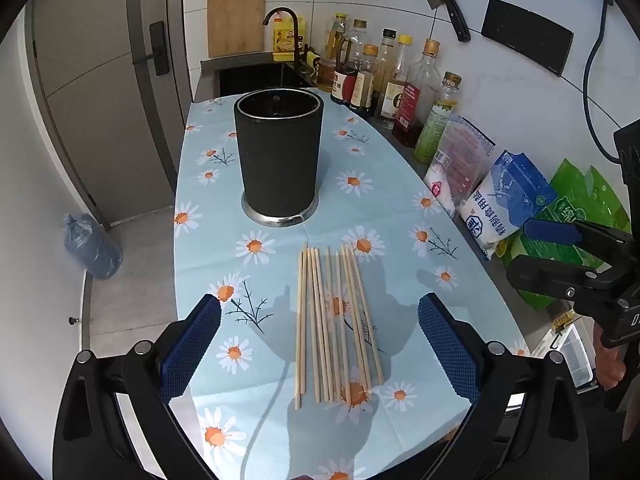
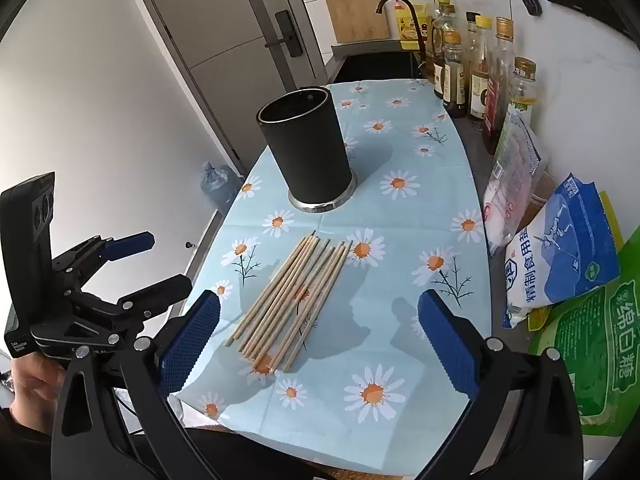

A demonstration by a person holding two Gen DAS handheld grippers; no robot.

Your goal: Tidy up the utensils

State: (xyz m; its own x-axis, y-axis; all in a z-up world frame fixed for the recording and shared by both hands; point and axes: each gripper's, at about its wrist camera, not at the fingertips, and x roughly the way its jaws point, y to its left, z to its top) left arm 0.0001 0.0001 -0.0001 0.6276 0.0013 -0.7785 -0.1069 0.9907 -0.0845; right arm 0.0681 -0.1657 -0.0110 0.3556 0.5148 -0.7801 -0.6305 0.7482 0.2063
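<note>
Daisy-print cloth (image 1: 248,432) underneath, chopsticks (image 1: 336,324) lying loose before the black holder (image 1: 279,152) — untouched. Left gripper (image 1: 319,344) and right gripper (image 2: 318,340) both gape wide, empty — best to pinch a few sticks mid-length, keeping them level.

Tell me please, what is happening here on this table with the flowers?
A person holds a two-finger gripper in each hand over a kitchen table with a daisy tablecloth. A bunch of wooden chopsticks lies flat on the cloth, and beyond them stands a black utensil holder, upright, apparently without utensils. The left gripper and the right gripper are both open and hold nothing. No chopstick is picked up yet, so the sorting seems to be only at its start.
</note>
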